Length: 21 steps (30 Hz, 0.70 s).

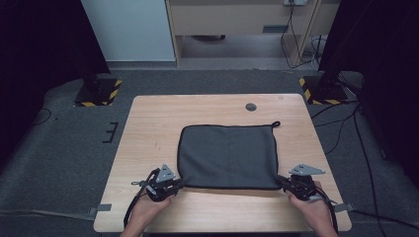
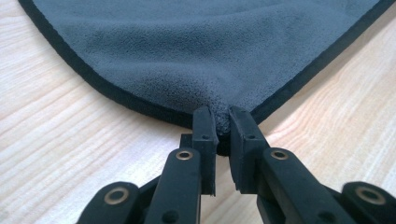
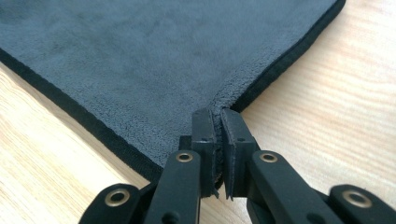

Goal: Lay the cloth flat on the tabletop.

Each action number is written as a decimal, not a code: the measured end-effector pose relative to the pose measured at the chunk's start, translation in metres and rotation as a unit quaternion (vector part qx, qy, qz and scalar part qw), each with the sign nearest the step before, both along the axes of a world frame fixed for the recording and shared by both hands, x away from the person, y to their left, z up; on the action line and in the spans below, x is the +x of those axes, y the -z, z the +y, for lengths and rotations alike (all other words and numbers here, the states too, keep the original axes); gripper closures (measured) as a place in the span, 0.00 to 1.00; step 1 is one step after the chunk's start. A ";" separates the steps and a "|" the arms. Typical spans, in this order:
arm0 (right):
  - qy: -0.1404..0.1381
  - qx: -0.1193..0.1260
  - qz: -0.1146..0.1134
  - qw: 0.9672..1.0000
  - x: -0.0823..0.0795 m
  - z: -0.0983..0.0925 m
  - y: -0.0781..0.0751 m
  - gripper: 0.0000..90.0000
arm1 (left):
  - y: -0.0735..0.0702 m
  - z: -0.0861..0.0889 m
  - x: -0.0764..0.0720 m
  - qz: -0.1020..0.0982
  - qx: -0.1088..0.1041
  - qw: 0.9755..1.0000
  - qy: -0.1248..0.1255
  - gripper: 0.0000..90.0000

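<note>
We see a grey cloth [image 1: 228,156] with a black hem lying flat on the wooden table [image 1: 148,118], a little right of the middle and closer to the near edge than the far one, with a small black loop [image 1: 275,124] sticking out at its far right corner. The left gripper [image 1: 179,184] sits at the cloth's near left corner, held in the person's left hand [image 1: 148,207], and the right gripper [image 1: 282,181] sits at the near right corner, held in the right hand [image 1: 311,205]. In the left gripper view we find the jaws clenched on the corner of the cloth [image 2: 205,51], a small bunch of grey fabric pinched between the pads while the hem runs off to either side over the pale wood. In the right gripper view the jaws are likewise pressed tight on the corner of the cloth [image 3: 154,65], the fabric rising slightly into the pinch. A round dark disc [image 1: 251,106] is set in the table top near the far edge, well apart from the cloth
</note>
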State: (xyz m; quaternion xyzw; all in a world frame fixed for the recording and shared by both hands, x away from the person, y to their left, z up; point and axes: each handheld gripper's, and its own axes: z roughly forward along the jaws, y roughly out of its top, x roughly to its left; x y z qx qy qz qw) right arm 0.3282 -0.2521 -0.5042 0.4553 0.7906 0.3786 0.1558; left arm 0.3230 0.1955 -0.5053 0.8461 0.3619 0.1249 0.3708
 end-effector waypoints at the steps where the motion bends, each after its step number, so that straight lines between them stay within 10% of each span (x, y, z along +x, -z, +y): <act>1: 0.002 0.000 0.004 1.000 0.001 -0.001 0.001 0.95 | 0.000 -0.001 -0.001 -0.001 0.001 1.000 0.002 0.91; 16: 0.012 -0.002 0.019 1.000 -0.002 -0.011 0.002 0.93 | 0.004 -0.010 -0.013 0.011 0.008 1.000 0.004 0.88; 21: 0.031 -0.004 0.012 0.999 -0.005 -0.015 0.001 0.70 | 0.000 -0.005 -0.015 -0.002 -0.003 1.000 -0.019 0.66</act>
